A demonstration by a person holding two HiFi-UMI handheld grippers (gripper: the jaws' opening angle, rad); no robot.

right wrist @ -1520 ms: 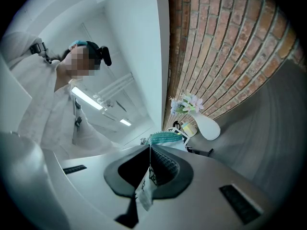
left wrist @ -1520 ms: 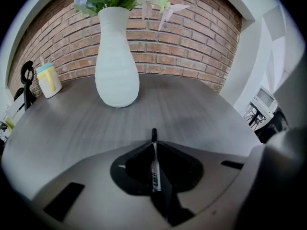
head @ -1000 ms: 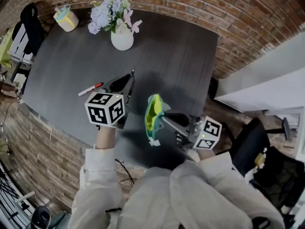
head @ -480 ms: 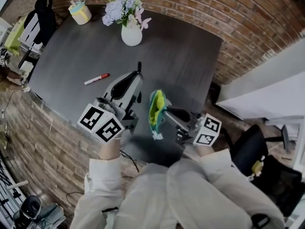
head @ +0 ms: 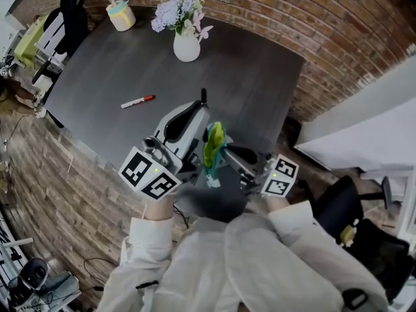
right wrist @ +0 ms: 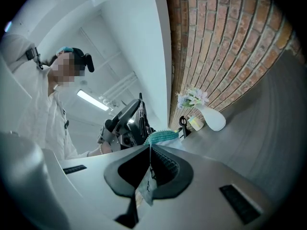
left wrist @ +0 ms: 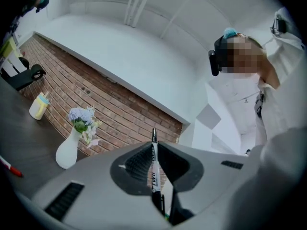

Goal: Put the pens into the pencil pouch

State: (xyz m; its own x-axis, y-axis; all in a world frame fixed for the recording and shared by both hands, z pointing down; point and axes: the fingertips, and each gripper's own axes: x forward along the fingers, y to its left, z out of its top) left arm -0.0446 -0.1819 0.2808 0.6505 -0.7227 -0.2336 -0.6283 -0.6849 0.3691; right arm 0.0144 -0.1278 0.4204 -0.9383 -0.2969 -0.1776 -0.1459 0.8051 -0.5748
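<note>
The left gripper (left wrist: 153, 152) has its fingers clamped on a pen (left wrist: 153, 169) that runs lengthwise between them, its tip poking out past their ends. The right gripper (right wrist: 148, 153), fingers together on fabric, holds the green pencil pouch (head: 212, 145) just beside it. A red-capped pen (head: 138, 101) lies well apart on the dark bench (head: 253, 77), brick wall (head: 292, 12) behind. The pouch's mouth is hard to make out
</note>
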